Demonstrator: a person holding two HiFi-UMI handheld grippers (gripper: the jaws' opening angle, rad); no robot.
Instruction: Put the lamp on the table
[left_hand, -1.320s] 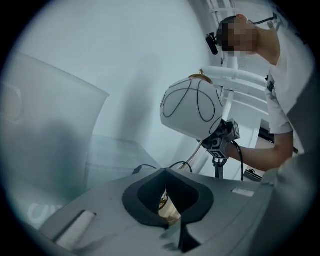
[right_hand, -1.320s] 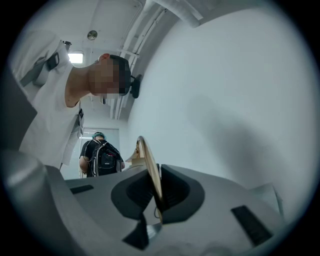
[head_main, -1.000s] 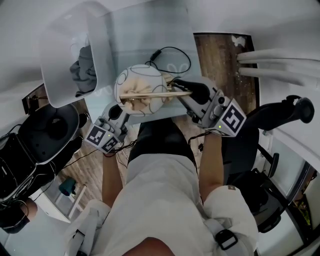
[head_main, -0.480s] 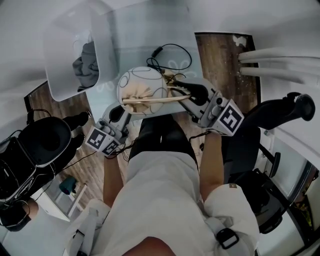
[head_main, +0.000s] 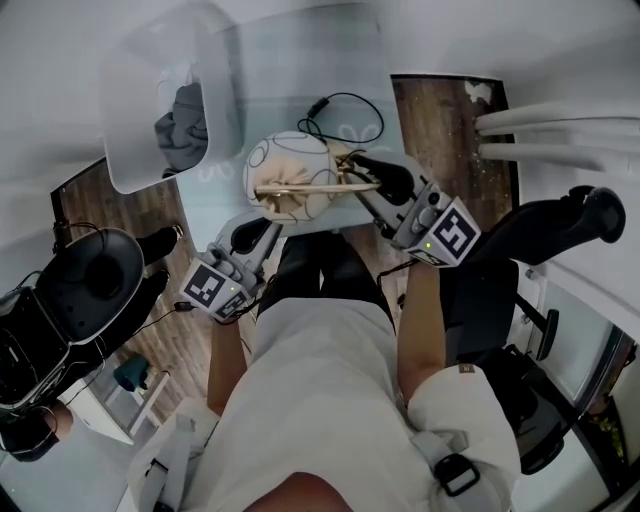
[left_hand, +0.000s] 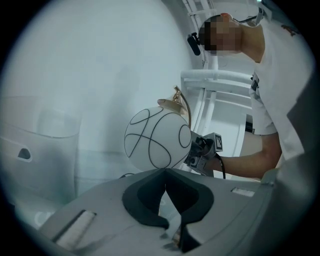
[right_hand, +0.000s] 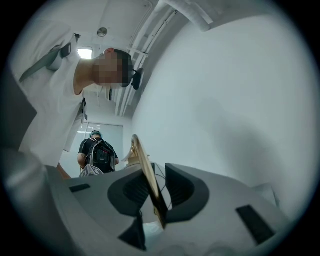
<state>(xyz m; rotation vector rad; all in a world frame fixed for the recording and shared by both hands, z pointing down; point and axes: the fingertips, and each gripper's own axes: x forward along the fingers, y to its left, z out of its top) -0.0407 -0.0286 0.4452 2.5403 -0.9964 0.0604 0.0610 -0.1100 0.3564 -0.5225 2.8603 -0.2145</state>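
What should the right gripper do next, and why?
Probably finish opening and back away: the right gripper has just been opening its jaws, the thin gold frame of the white round lamp is between them, and the lamp seems to rest on the pale table.

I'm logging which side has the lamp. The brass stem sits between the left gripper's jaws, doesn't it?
Wrong side. The right gripper view shows the brass stem between the jaws of the right gripper, which have just been opening. The left gripper is shut on nothing.
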